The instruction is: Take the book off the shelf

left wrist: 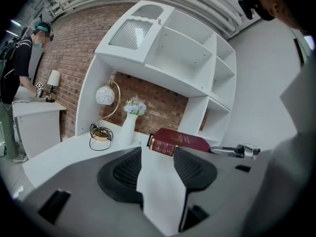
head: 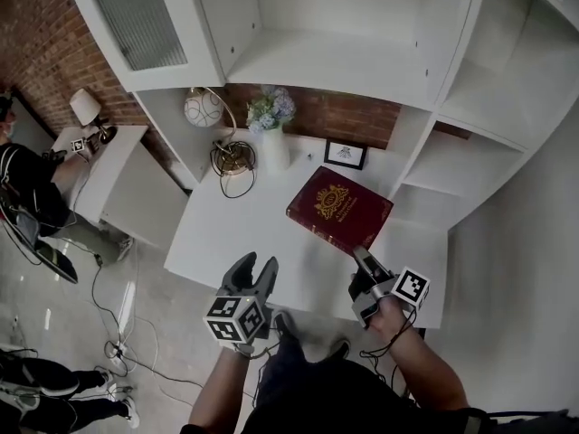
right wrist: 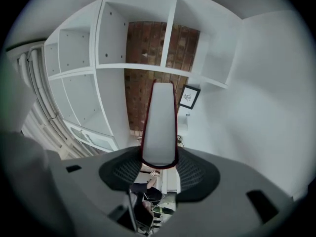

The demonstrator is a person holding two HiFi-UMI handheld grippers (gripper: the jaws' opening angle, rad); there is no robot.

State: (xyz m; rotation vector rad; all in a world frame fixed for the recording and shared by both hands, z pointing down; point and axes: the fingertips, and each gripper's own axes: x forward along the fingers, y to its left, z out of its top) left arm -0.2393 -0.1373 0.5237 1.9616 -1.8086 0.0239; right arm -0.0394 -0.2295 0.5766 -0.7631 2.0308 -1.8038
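Head view: right gripper [head: 361,255] near level, pinching book [head: 339,208] (page edge); left gripper [head: 257,266] jaws spread, empty.

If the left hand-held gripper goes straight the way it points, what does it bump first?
Probably the red book held by the right hand-held gripper; depth is unclear, so maybe the white desk first.

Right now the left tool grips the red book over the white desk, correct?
No: the right tool grips the book, as the right gripper view shows. The left tool is open and empty. The book is over the desk.
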